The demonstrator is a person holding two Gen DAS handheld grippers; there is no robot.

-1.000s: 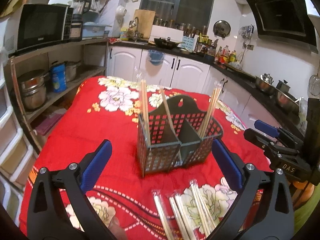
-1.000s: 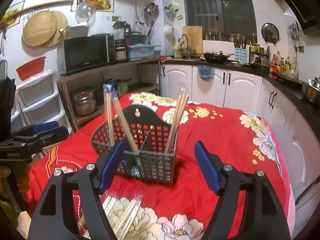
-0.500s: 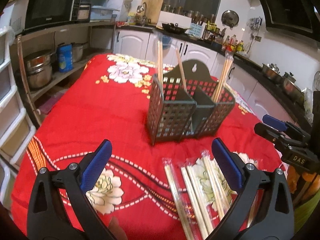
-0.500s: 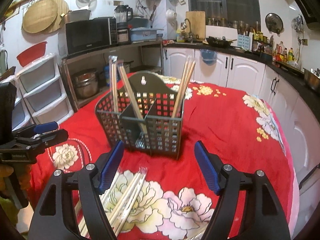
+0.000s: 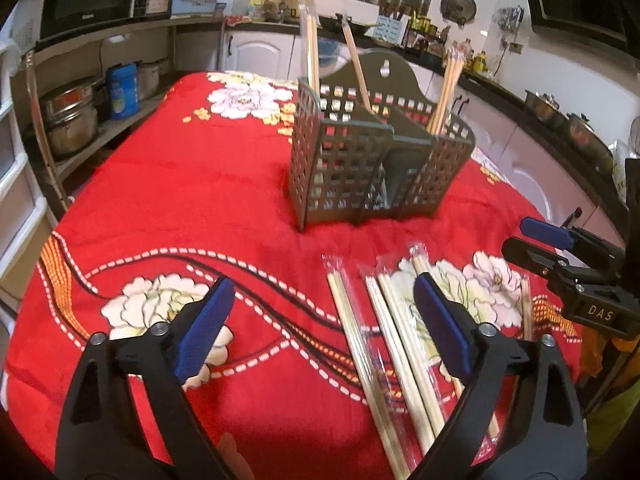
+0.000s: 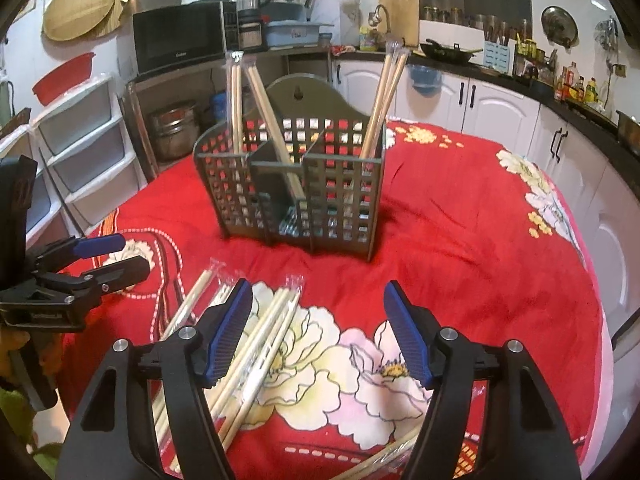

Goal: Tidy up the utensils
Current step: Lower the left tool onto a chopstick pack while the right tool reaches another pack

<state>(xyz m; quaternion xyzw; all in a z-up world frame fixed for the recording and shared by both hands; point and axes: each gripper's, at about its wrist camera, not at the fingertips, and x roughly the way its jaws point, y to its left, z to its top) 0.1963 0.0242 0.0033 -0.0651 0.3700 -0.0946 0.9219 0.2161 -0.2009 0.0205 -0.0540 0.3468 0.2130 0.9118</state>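
Left gripper (image 5: 320, 322): black angular arms, blue textured pads (image 5: 204, 326), silver screws. Right gripper (image 6: 318, 330): identical build; white "DAS" marking on its body.

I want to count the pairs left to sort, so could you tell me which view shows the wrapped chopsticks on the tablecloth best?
The left wrist view: the wrapped chopsticks lie fanned apart between the open fingers. In the right wrist view, the left finger hides part of them.
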